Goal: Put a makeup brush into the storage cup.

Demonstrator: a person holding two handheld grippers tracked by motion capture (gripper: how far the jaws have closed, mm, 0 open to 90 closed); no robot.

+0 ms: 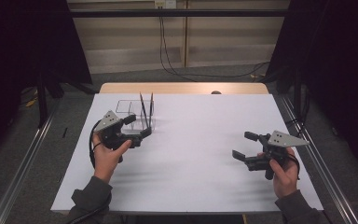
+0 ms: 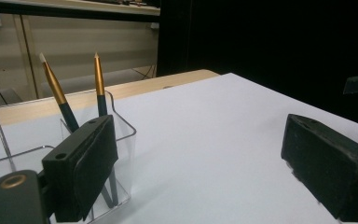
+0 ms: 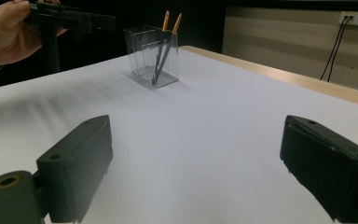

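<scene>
Black left gripper (image 1: pixel 137 127) held low beside the clear plastic holder (image 1: pixel 135 113), jaws wide apart, two thin gold-tipped brushes (image 1: pixel 146 110) inside, right gripper (image 1: pixel 243 145) also wide apart, white table (image 1: pixel 191 154).

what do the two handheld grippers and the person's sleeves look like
Both the left gripper and the right gripper are black, each topped by a grey three-cornered plate. Their jaws are thick, blocky black pads with small round holes, and a brass-coloured ring sits at the base of one jaw in each gripper view. A black cable loops from the left one. The sleeves are dark grey-green.
</scene>
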